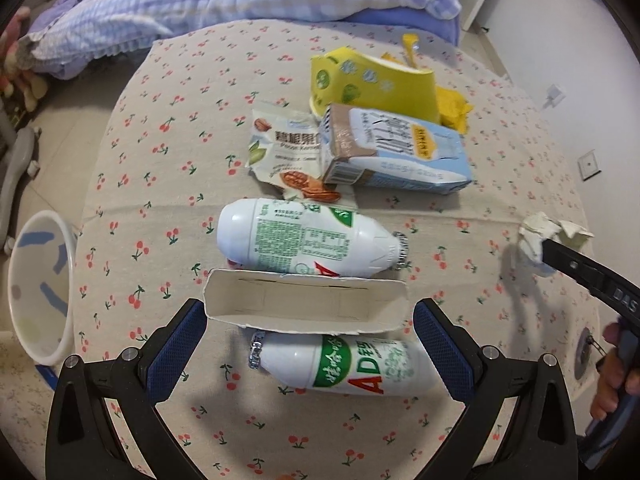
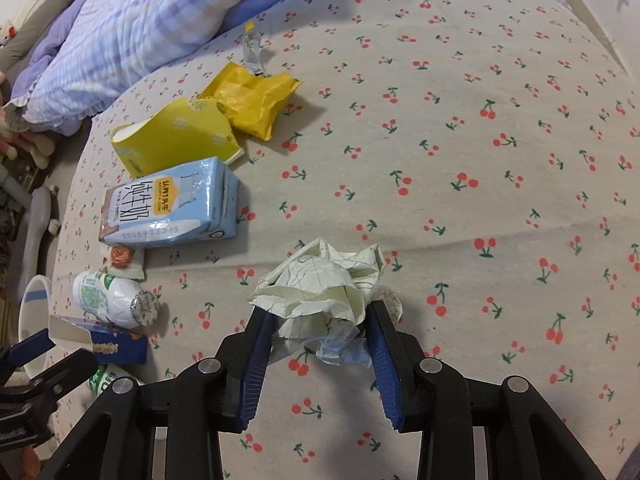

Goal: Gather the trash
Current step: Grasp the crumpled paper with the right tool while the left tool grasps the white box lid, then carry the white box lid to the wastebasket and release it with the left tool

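My left gripper [image 1: 308,312] is open, its fingers on either side of an open white cardboard box [image 1: 306,306] with blue outside [image 2: 116,346]. The box lies between two white AD bottles [image 1: 308,240] [image 1: 344,366] on the cherry-print tablecloth [image 1: 160,200]. My right gripper [image 2: 320,320] is shut on a crumpled paper ball [image 2: 324,284], also showing at the right of the left wrist view [image 1: 552,236]. Further back lie a nut wrapper [image 1: 284,156], a blue milk carton [image 2: 172,204], a yellow paper cup [image 2: 176,136] and a yellow bag [image 2: 252,100].
A white bin [image 1: 38,288] with blue marks stands on the floor beside the table's left edge. A bed with a purple checked quilt [image 2: 132,28] lies behind the table. A wall with sockets [image 1: 590,164] is on the right.
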### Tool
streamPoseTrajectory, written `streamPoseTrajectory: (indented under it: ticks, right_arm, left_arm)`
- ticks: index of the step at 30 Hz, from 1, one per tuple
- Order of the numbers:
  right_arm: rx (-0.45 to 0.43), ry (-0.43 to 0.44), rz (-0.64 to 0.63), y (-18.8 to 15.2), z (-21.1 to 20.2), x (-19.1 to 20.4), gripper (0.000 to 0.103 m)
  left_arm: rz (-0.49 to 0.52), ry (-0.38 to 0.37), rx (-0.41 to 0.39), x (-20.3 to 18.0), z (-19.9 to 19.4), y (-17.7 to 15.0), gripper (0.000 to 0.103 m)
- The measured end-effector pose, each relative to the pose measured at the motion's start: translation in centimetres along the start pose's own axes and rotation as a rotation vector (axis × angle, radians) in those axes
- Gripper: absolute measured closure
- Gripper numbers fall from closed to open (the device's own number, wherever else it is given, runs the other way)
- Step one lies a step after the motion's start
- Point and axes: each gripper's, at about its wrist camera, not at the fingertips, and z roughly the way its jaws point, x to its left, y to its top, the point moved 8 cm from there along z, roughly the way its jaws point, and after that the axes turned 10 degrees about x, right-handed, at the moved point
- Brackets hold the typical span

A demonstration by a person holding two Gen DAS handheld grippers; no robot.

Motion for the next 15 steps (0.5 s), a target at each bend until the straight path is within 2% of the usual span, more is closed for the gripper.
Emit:
streamPoseTrajectory:
  ticks: [4,15]
  right_arm:
    - [0.001,-0.003,-0.006,-0.2,0.0,0.0,0.061]
    - [-0.028,0.007,-0.038,0.1,-1.2,1.9,0.061]
  left_arm:
    - [-0.018,-0.032,-0.015,0.3,-0.1,0.2,0.005]
    - [-0.067,-0.116,-0.087,2.4,-3.0,0.2,0.007]
